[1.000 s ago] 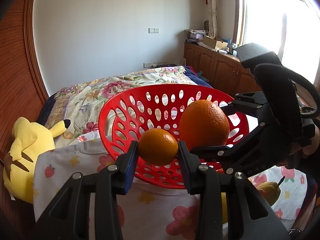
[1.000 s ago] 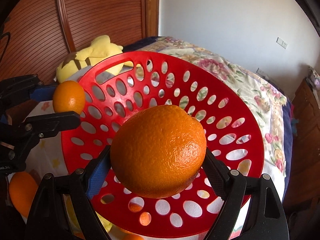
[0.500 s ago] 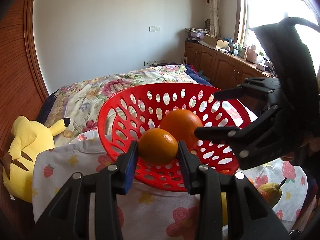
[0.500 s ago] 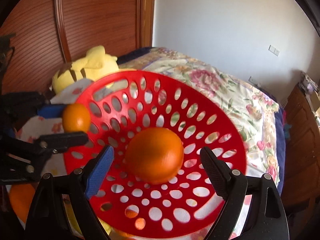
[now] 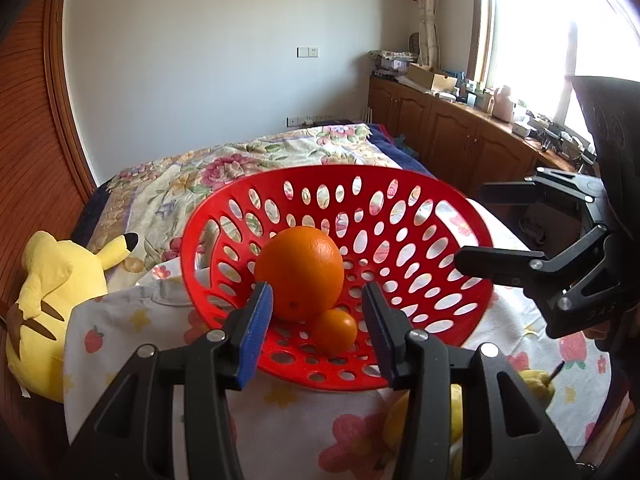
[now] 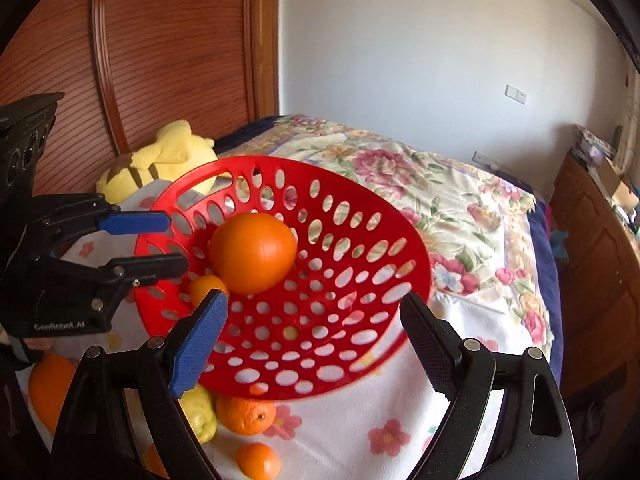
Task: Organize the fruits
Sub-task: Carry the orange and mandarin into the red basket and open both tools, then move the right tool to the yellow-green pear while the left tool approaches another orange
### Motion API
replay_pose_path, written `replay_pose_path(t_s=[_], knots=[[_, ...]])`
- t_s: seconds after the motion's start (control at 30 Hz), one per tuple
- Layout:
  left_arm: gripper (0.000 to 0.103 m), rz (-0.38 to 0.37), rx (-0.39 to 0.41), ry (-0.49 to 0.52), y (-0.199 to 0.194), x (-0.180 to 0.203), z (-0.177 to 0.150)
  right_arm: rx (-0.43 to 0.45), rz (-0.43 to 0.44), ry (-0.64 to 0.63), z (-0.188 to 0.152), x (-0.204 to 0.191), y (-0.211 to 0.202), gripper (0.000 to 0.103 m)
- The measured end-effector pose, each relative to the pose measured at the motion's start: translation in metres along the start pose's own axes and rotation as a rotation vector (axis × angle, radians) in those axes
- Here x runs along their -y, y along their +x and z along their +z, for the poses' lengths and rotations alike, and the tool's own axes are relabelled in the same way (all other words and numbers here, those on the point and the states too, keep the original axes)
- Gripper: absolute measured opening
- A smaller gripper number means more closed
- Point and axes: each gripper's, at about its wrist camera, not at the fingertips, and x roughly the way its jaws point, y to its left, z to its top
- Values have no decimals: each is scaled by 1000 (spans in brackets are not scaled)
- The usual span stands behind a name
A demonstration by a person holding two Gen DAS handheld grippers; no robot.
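A red perforated basket (image 5: 420, 200) (image 6: 360, 200) sits tilted on a fruit-print cloth on the bed. A large orange (image 5: 299, 272) (image 6: 253, 252) and a small mandarin (image 5: 334, 330) (image 6: 205, 287) lie inside it, touching. My left gripper (image 5: 316, 328) is open and empty at the basket's near rim; it also shows in the right wrist view (image 6: 168, 240). My right gripper (image 6: 312, 344) is open and empty over the basket's near edge; it also shows in the left wrist view (image 5: 480, 228). Loose oranges (image 6: 246, 416) and a lemon (image 6: 200, 416) lie on the cloth below the basket.
A yellow plush toy (image 5: 52, 292) lies left of the basket against the wooden headboard (image 6: 160, 40). A pear (image 5: 536, 384) lies on the cloth at the right. A floral quilt (image 6: 440, 184) covers the bed beyond. Wooden cabinets (image 5: 460, 136) line the window wall.
Both grippers have opened. The large orange left my right gripper and the small mandarin left my left gripper; both now lie in the basket. The right gripper has drawn back.
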Motion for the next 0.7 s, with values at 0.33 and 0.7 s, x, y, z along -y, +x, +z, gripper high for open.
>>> replay_pose_path(t_s=[0.33, 0.7], knots=[[55, 13, 62, -8, -58, 10, -20, 81, 6, 109, -32, -4, -47, 90], [59, -4, 119, 19, -113, 23, -65, 145, -53, 181, -87, -33, -91, 90]])
